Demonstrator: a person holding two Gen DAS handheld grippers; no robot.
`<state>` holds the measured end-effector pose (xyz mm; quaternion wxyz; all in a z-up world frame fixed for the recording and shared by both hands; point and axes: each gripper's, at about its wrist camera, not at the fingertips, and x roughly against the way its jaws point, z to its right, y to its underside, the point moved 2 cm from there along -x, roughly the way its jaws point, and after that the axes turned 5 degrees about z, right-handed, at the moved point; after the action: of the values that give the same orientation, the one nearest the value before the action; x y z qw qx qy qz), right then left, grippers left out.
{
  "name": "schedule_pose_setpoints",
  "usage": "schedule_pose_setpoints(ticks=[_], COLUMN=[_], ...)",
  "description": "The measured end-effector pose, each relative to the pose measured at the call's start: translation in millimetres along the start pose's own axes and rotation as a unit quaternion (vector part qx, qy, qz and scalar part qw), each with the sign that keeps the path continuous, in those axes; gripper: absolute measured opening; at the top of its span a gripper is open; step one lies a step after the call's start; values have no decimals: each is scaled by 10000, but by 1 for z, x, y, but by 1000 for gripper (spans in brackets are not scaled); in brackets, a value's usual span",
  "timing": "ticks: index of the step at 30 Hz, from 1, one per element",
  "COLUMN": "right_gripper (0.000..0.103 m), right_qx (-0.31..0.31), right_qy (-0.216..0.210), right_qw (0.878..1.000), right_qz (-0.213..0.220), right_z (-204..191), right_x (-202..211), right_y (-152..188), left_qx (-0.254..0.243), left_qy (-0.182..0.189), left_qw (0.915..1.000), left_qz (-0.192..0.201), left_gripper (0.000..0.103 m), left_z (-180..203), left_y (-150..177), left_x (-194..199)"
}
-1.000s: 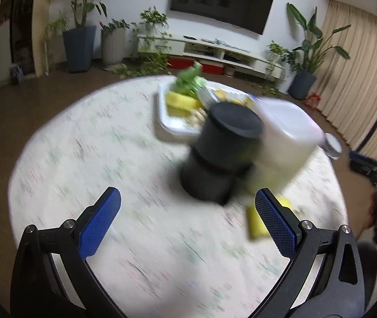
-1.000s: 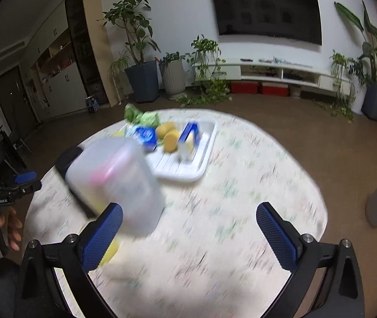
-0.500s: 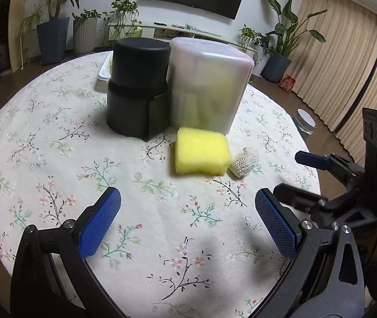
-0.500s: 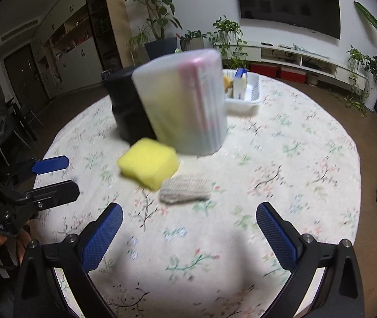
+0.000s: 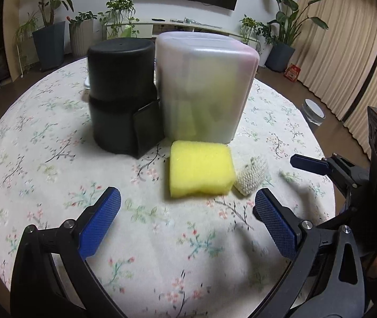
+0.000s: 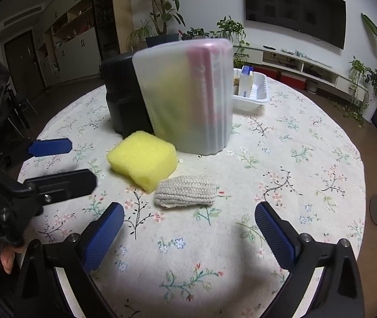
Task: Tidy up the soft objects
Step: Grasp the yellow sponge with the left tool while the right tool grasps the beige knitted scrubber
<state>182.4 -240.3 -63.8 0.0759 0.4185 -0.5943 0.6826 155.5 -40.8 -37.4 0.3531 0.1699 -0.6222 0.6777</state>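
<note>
Round table (image 5: 42, 159) w/ floral cloth, living rm. Yellow sponge (image 5: 200, 168) touching knit piece (image 6: 185, 192), in front of frosted bin (image 5: 204, 87). Left gripper (image 5: 187, 220), right gripper (image 6: 188, 232) both spread, empty. White tray (image 6: 254, 98) only in right view.

No legible text on anything in view

A round worktop (image 5: 42, 164) under a floral cloth carried a black cylindrical container (image 5: 122, 98) touching a frosted plastic bin (image 5: 204, 90). Before the bin lay a yellow sponge (image 5: 200, 168) with a knitted beige piece (image 5: 250, 175) just beside it. A white tray (image 6: 254, 95) sat farther back.
</note>
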Motion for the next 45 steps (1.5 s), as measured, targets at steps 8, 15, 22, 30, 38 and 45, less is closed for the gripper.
schedule_pose_setpoints(ticks=[8,15,22,30,38,45], right_gripper=[85,80,76,76,71,58], right_qx=[-3,-54,35,124,211,301], right_qy=[49,-47,-66,-44,-47,-83], right_qw=[9996,9991,9991,9990,9988,9988], right_qz=[-269,-418,-408,-429,-440,-388], right_z=[4,8,7,3,0,-5], right_x=[-22,-28,-32,-37,-39,-37], right_y=[-6,-5,-9,-12,-14,-12], left_qx=[-115,-171,24,-142,-90,-35], left_qy=[-15,-131,-315,-479,-485,-472], left_qw=[9996,9986,9975,9959,9960,9965], left_qz=[-258,-481,-635,-757,-742,-691], left_gripper=[103,103,103,103,103,103], left_z=[6,11,-3,2,-2,-7], left_y=[-10,-13,-13,-18,-15,-15], left_x=[-27,-47,-56,-67,-63,-60])
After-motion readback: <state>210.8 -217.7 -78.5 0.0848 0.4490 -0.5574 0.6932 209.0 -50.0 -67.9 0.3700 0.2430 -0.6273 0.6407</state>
